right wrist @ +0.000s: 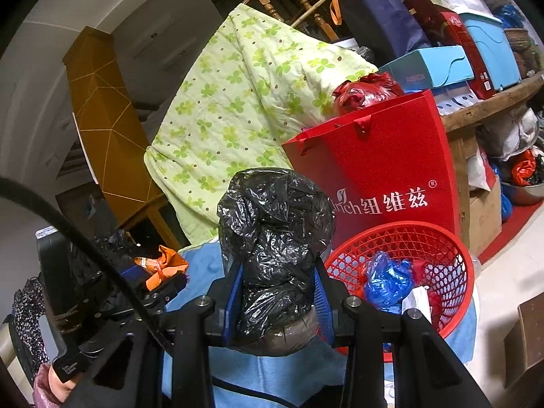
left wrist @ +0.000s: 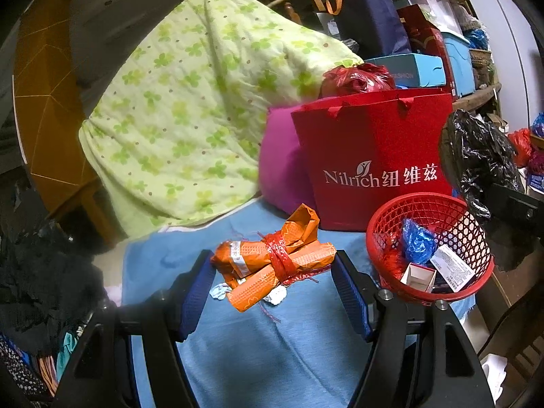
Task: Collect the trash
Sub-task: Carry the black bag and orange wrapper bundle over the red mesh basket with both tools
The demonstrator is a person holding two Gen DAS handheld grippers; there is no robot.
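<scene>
Two hand-held grippers are at work over a blue cloth (left wrist: 272, 350) spread on a surface whose make stays hidden. The left hand-held gripper (left wrist: 273, 272) has its blue pads set against both ends of an orange paper bundle (left wrist: 272, 261) tied with red ribbon; whether the bundle is lifted or rests on the cloth is hard to tell. Small silvery scraps (left wrist: 275, 295) lie half hidden beneath it. The right hand-held gripper (right wrist: 278, 292) is closed on a crumpled black plastic bag (right wrist: 275, 231), which bulges above the fingers and blocks much behind it; something grey and rounded shows under the bag, unclear what. Just right of both stands a red mesh basket (left wrist: 472, 227) holding a blue wrapper (left wrist: 418, 241), small cartons and red scraps, its near rim cut off by the gripper frame. Behind it a red paper bag (left wrist: 374, 156) stands upright, its lettering partly covered in the right wrist view.
</scene>
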